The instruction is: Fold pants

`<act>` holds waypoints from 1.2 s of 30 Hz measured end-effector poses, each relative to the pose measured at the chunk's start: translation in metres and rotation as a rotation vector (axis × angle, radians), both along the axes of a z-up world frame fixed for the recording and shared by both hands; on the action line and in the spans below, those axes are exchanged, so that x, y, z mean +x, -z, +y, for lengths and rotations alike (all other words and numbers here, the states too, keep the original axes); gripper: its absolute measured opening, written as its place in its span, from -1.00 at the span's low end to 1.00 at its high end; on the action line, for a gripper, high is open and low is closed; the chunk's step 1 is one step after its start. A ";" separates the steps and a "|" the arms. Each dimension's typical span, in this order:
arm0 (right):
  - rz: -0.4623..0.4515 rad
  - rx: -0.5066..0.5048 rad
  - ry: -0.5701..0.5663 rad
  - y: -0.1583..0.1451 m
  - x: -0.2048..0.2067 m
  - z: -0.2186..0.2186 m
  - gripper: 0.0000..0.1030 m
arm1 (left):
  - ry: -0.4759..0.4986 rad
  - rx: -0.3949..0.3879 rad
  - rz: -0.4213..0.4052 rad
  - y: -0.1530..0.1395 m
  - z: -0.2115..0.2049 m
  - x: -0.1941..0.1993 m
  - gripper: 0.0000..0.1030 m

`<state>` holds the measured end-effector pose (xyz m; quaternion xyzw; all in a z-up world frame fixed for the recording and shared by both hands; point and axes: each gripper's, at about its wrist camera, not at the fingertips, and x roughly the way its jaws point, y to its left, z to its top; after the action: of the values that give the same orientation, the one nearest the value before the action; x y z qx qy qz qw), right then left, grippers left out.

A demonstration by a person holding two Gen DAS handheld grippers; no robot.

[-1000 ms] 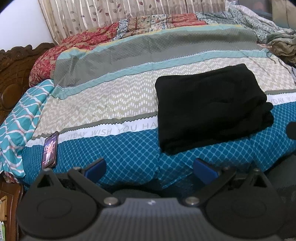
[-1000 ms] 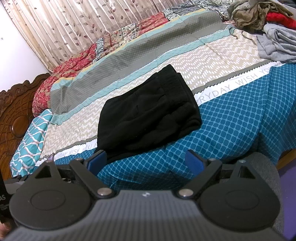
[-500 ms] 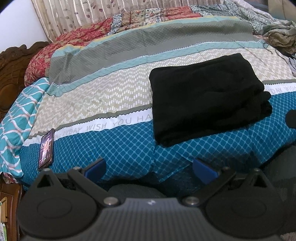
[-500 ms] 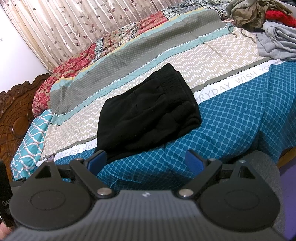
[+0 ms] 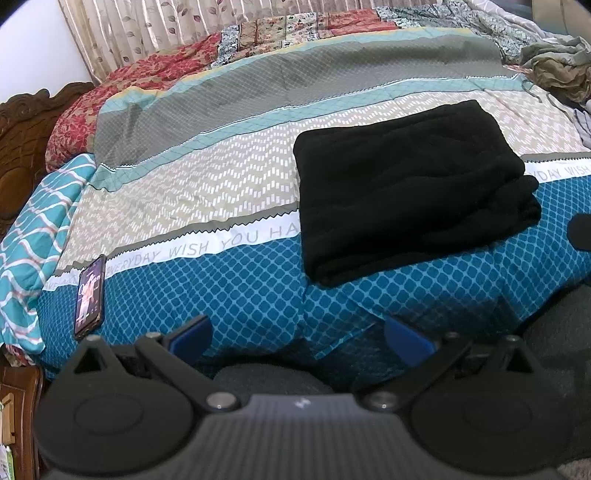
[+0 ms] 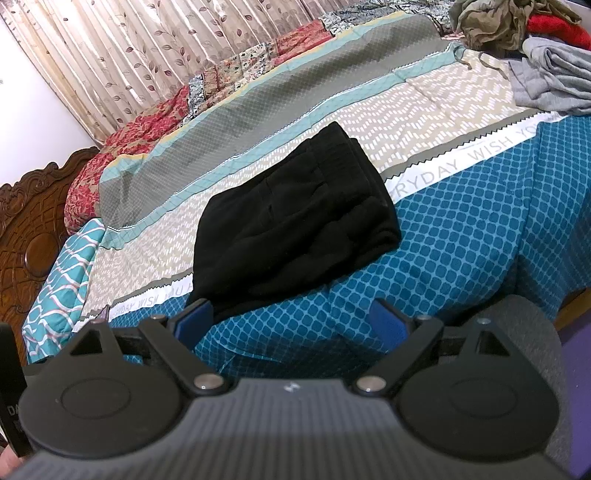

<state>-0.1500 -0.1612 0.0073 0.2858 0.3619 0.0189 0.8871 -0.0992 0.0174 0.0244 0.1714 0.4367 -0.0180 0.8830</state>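
One bed [image 5: 258, 288] fills both views, covered by one striped bedspread [image 5: 229, 184] — grey, teal, beige zigzag, a white text band, blue lattice at the near edge. One carved wooden headboard [image 6: 26, 236] at the left, one leaf-print curtain [image 6: 147, 55] behind.

One pair of black pants [image 5: 410, 184], folded into a compact rectangle with layered edges showing on its right side, lies on the bedspread near the front edge, across the beige and blue bands and over part of the text band.

One loose clothes pile [image 6: 517, 33] at the far right corner: olive, grey and red pieces, well apart from the pants.

Two grippers. Left gripper [image 5: 299, 334] — blue pads spread wide, nothing between them, off the bed edge. Right gripper [image 6: 291, 323] — same, jaws apart and empty, short of the pants.

One phone [image 5: 89, 291], screen lit, lies flat at the bed's left front edge.
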 end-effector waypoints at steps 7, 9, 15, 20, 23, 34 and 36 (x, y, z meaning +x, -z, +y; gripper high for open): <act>0.006 0.009 0.002 0.002 -0.001 0.000 0.82 | 0.005 0.003 0.006 0.001 -0.001 0.000 1.00; 0.007 0.011 0.002 0.001 -0.001 -0.001 0.82 | 0.005 0.003 0.008 0.001 -0.002 -0.001 1.00; 0.010 0.015 0.004 0.002 -0.001 -0.001 0.82 | 0.010 0.002 0.017 0.003 -0.003 0.000 1.00; 0.012 0.020 0.010 0.002 -0.002 -0.003 0.82 | 0.014 0.001 0.022 0.004 -0.005 0.001 1.00; 0.012 0.017 0.017 0.002 -0.003 -0.006 0.82 | 0.017 0.003 0.025 0.005 -0.007 0.002 1.00; 0.041 0.014 0.043 0.010 -0.005 -0.017 0.82 | 0.052 0.013 0.073 0.018 -0.019 0.008 1.00; 0.047 0.014 0.042 0.011 -0.004 -0.018 0.82 | 0.052 0.012 0.081 0.021 -0.019 0.010 1.00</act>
<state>-0.1537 -0.1788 -0.0036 0.3001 0.3766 -0.0038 0.8764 -0.0894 -0.0014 0.0038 0.1873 0.4676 -0.0453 0.8627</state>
